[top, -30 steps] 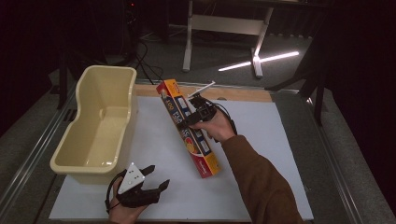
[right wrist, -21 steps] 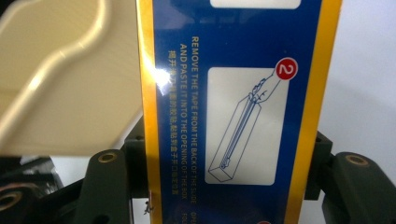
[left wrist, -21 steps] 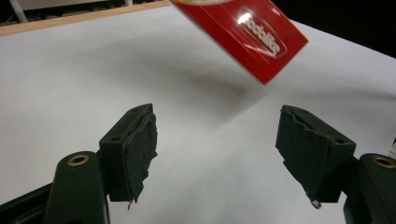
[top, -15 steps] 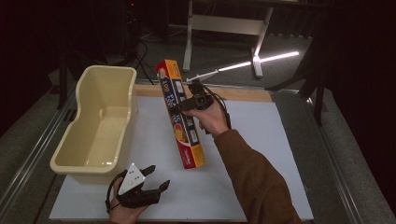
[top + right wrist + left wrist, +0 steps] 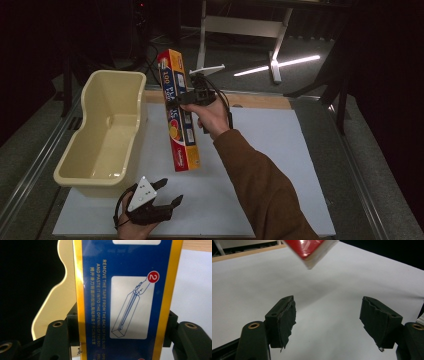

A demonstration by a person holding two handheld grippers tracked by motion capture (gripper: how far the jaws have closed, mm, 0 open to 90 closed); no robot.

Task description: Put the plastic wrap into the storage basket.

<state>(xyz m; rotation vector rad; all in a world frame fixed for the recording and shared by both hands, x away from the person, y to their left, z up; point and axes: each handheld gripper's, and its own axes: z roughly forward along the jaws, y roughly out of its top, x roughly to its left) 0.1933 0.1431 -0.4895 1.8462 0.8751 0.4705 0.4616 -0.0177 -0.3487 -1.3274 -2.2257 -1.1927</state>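
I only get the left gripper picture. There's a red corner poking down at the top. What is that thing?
Observer: It's the bottom end of a long box of kitchen wrap, held up off the white table.
Operator: Who's holding it?
Observer: The right gripper, its jaws shut across the box's upper half.
Operator: Is there writing on it?
Observer: Yes. The right gripper view shows a blue panel that says REMOVE THE TAPE, with a step 2 drawing.
Operator: What's next to it?
Observer: A cream tub on the table, on the person's left side. The left gripper waits open near its front corner.
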